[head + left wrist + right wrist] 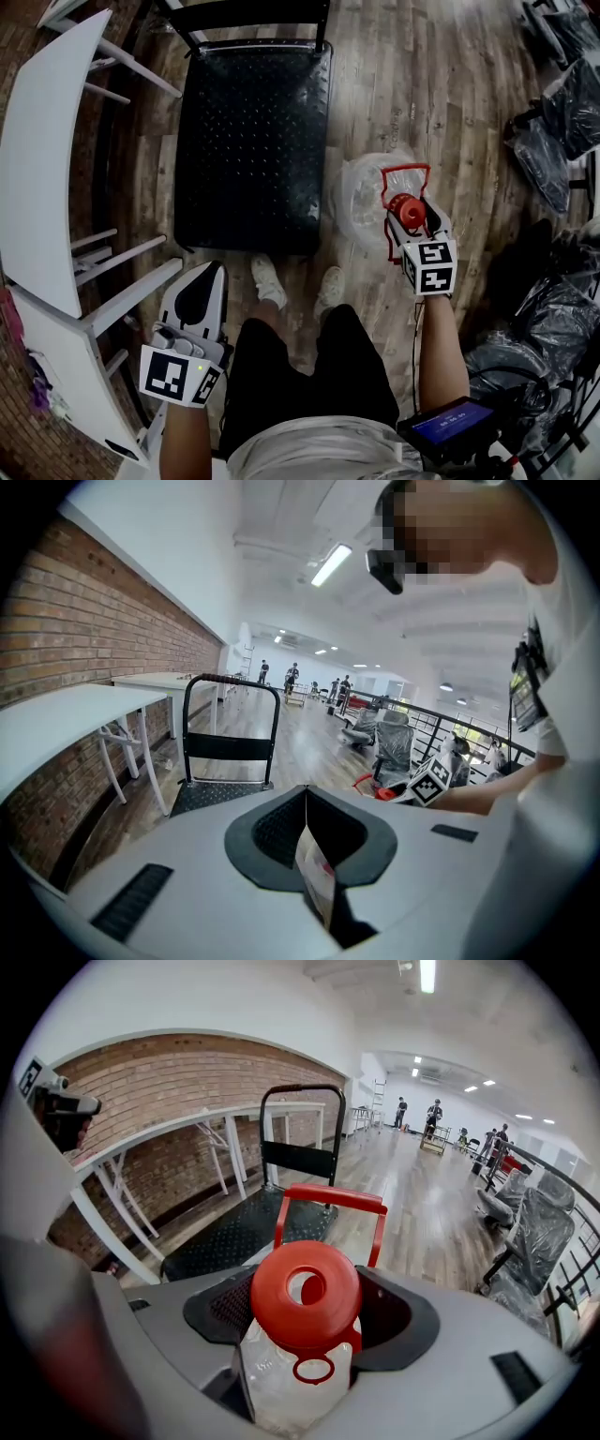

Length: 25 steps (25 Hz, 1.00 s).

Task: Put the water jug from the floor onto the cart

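The water jug (367,195) is clear plastic with a red cap (305,1296) and a red carry handle (330,1198). My right gripper (410,221) is shut on the jug's neck just under the cap, and in the right gripper view the neck fills the space between the right gripper's (300,1340) jaws. The jug hangs to the right of the black cart (253,141), near its front right corner. The cart's studded deck (246,1228) is bare, with its push handle at the far end. My left gripper (201,292) is low at the left, shut, its jaws (307,832) meeting on nothing.
White tables (47,141) stand along the brick wall left of the cart. Black bags (553,131) and covered chairs crowd the right side. The person's shoes (270,281) stand just in front of the cart. Wooden floor lies beyond the cart.
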Available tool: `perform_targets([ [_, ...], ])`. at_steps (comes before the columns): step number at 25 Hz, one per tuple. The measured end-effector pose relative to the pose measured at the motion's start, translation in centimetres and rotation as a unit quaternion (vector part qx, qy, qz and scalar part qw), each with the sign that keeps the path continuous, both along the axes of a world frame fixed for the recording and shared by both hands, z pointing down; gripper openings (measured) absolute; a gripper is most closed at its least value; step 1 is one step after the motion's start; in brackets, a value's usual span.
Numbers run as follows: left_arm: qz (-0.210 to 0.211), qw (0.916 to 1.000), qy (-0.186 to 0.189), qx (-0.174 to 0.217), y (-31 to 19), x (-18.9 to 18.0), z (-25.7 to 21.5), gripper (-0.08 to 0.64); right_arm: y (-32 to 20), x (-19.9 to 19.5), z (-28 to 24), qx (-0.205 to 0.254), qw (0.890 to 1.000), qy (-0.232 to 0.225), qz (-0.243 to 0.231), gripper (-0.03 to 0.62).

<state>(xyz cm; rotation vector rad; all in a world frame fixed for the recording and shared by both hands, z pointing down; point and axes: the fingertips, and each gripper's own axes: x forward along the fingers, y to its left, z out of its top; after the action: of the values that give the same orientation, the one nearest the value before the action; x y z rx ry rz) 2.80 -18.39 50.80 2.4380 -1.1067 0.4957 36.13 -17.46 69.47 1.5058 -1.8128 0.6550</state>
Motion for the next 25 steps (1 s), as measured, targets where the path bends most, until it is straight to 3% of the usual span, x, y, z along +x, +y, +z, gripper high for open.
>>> perform_targets([
  [6,-0.033,0.999,-0.012,0.028,0.1,-2.7,-3.5,0.003,0.0,-1.5,-8.5,0.019,0.999,0.009,-0.03,0.313],
  [12,-0.073,0.9968,-0.005,0.031,1.0,-7.0,-5.2,0.002,-1.0,-6.6,-13.6,0.032,0.995,0.02,-0.089,0.313],
  [25,-0.148,0.9883,0.0,0.037,3.6,-16.2,-5.5,0.003,-4.6,-21.9,-12.0,0.03,0.98,-0.03,-0.193,0.313],
])
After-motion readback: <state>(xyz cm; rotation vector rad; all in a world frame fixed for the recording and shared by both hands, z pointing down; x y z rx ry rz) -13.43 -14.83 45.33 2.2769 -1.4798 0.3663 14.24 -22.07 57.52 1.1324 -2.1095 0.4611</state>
